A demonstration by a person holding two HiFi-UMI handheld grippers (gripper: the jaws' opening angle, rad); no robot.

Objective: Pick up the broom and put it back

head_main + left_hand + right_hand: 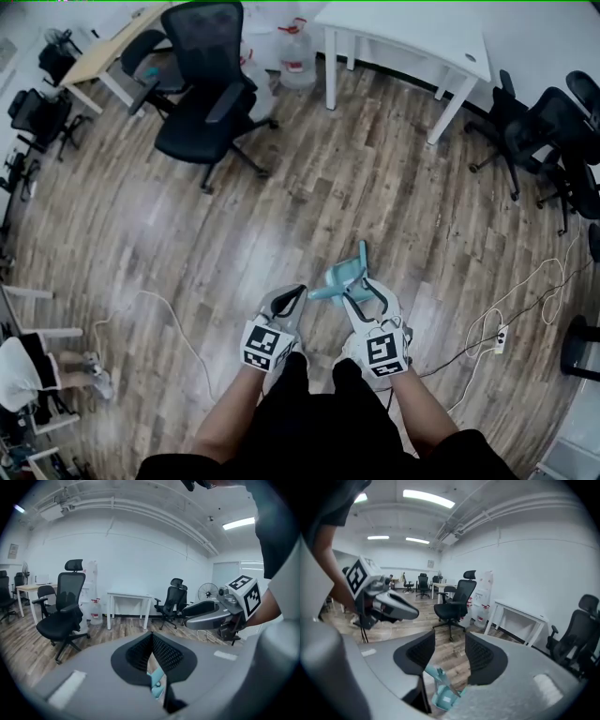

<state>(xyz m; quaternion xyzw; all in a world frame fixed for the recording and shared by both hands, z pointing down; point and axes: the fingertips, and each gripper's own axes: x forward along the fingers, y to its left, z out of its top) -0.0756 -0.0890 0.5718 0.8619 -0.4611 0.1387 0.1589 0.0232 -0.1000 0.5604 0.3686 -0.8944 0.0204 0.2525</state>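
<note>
Right hand-held gripper (450, 652), jaws apart, above teal broom (339, 275) slanting forward-right

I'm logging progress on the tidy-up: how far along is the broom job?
Done, seemingly: the teal broom rests on the floor, held by nothing. In hand: nothing; the right hand-held gripper is open above it, the left hand-held gripper shut and empty. Left: I can't tell whether that spot is its proper place; if so, only pulling away remains.
</note>
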